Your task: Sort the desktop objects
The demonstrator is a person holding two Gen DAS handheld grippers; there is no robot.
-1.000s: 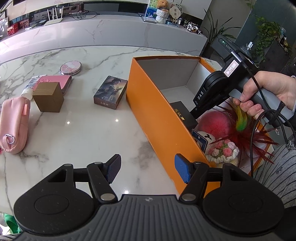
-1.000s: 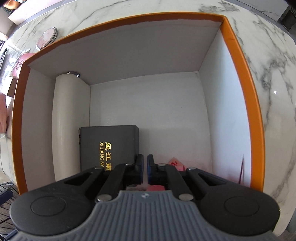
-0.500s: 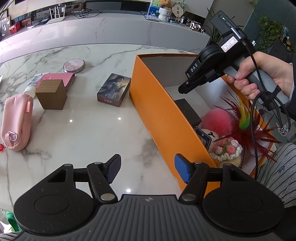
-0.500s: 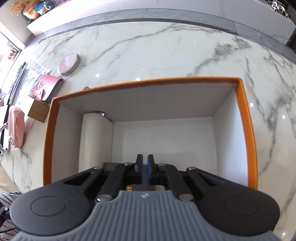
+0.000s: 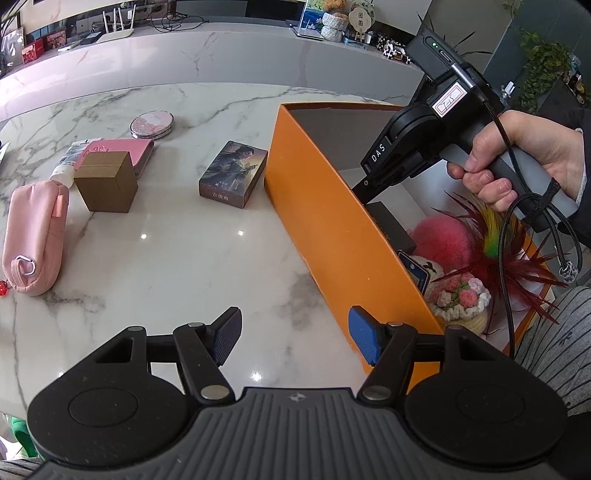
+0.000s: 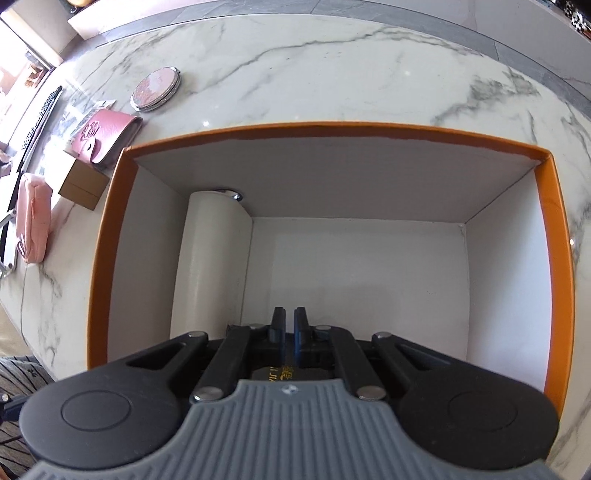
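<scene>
Gleaming white marble table [image 5: 166,258], orange box [image 5: 332,229], counter [image 5: 221,48] behind

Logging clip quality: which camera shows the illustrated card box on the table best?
The left wrist view. The card box lies fully in sight on the marble table, beside the orange box, cover art readable. The right wrist view does not show it; the orange box's wall fills that side.

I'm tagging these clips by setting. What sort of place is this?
Probably a home living or dining area, or a lounge-style office. A marble table sits before a long marble counter carrying a Wi-Fi router, boxes and ornaments, with potted plants at the right.
</scene>
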